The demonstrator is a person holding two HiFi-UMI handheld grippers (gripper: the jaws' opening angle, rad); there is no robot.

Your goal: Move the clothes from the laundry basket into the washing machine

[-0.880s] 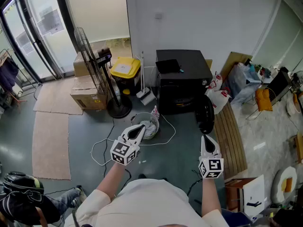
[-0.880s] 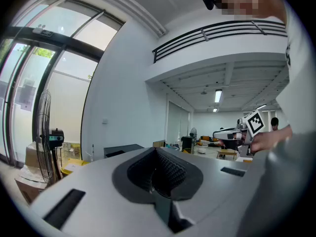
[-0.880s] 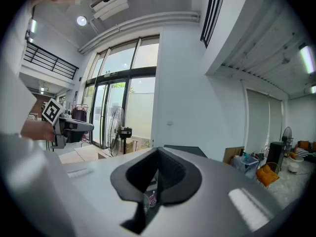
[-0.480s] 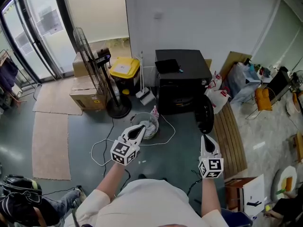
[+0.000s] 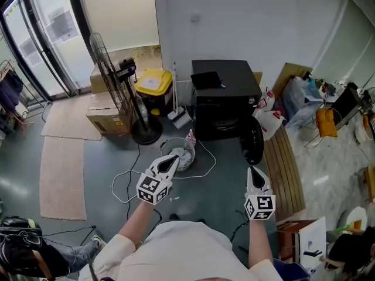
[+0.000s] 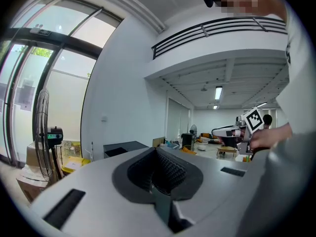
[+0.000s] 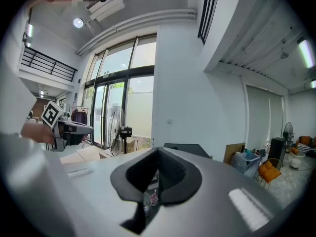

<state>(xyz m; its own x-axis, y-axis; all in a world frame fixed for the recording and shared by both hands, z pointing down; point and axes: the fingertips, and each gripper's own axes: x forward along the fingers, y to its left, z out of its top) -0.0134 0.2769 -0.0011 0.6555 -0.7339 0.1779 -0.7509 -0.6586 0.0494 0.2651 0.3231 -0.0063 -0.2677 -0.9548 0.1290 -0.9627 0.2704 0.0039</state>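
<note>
Cable (image 5: pixel 115 186) by the laundry basket (image 5: pixel 176 140) could snag my left gripper (image 5: pixel 171 160). Its jaws, and the right gripper's (image 5: pixel 254 173), are clenched empty.

— We see a black washing machine (image 5: pixel 225 95) at twelve o'clock, a yellow bin lid (image 5: pixel 153 84) at eleven.
— And we see black-and-white square markers on the left claw (image 5: pixel 174 157) and right claw (image 5: pixel 252 171), whitish clothes (image 5: pixel 186 161), grey-green floor (image 5: pixel 222 180).
</note>
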